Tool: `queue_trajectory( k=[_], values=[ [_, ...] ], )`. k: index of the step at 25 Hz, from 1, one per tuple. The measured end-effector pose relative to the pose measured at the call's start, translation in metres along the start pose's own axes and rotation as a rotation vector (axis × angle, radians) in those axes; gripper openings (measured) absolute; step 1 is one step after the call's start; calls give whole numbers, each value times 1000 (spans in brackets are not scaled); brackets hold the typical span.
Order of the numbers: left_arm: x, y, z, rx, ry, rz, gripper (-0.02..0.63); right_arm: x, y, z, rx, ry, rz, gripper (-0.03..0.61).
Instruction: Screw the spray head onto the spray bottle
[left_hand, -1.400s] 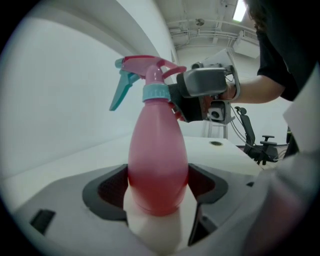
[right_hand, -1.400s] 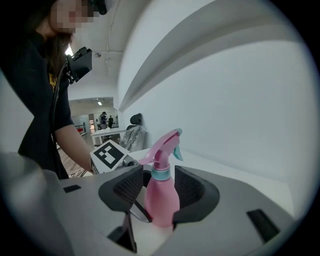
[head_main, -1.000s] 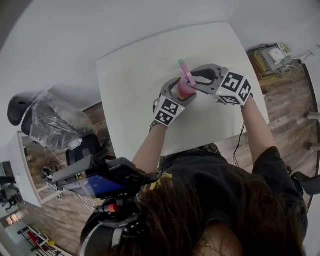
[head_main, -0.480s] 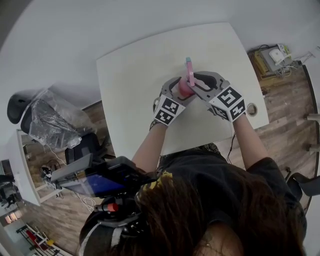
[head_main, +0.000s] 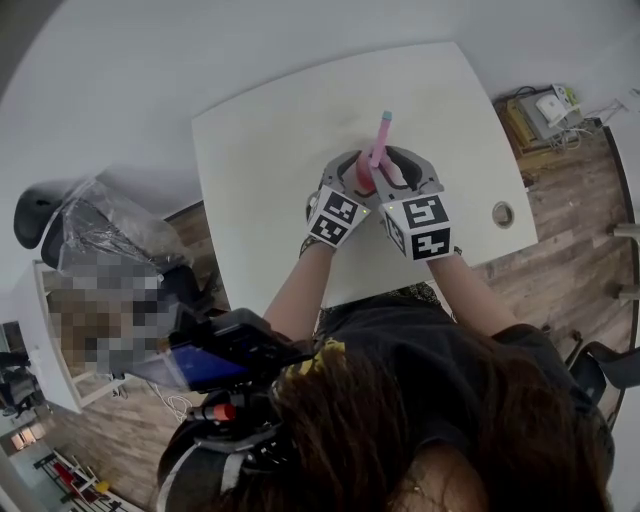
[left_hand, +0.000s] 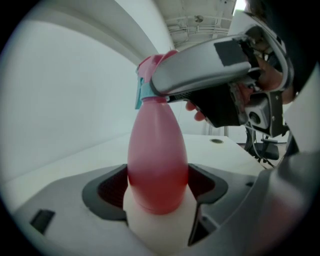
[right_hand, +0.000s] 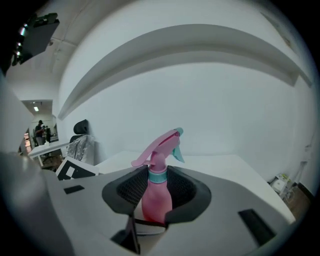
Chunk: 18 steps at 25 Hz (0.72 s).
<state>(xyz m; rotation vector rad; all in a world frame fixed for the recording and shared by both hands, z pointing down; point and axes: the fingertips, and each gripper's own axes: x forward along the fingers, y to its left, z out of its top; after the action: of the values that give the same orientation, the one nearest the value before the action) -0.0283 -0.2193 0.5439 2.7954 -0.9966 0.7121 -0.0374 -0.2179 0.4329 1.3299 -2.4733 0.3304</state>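
Note:
A pink spray bottle (head_main: 366, 180) stands on the white table (head_main: 270, 150). My left gripper (head_main: 352, 172) is shut on the bottle's body (left_hand: 157, 165), just above its white base. The pink spray head (head_main: 381, 135) with a teal nozzle and teal collar (right_hand: 157, 176) sits on the bottle's neck. My right gripper (head_main: 392, 168) is shut on the spray head at the collar, coming in from the near right. In the left gripper view, the right gripper's grey finger (left_hand: 200, 72) covers most of the spray head (left_hand: 150, 65). In the right gripper view the nozzle (right_hand: 176, 145) points up and to the right.
A round cable hole (head_main: 502, 213) lies near the table's right edge. An office chair wrapped in plastic (head_main: 100, 240) stands off the table's left side. Cables and boxes (head_main: 545, 110) lie on the floor at the far right. A white wall runs behind the table.
My right gripper has rolled round the bottle's top toward me, and the spray head's nozzle has swung from far left to far right. The left gripper and bottle kept still.

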Motion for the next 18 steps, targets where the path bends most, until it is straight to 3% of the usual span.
queue_trajectory(
  k=[3, 7, 13, 18],
  values=[
    [0, 0, 0, -2, 0, 1, 370, 0, 0, 0, 44, 0, -91, 123],
    [-1, 2, -1, -10, -1, 5, 370, 3, 3, 1, 27, 4, -155, 123],
    [0, 2, 0, -11, 1, 5, 370, 3, 4, 2, -7, 7, -135, 123],
    [0, 1, 0, -8, 0, 3, 370, 1, 3, 1, -58, -1, -49, 123]
  ],
)
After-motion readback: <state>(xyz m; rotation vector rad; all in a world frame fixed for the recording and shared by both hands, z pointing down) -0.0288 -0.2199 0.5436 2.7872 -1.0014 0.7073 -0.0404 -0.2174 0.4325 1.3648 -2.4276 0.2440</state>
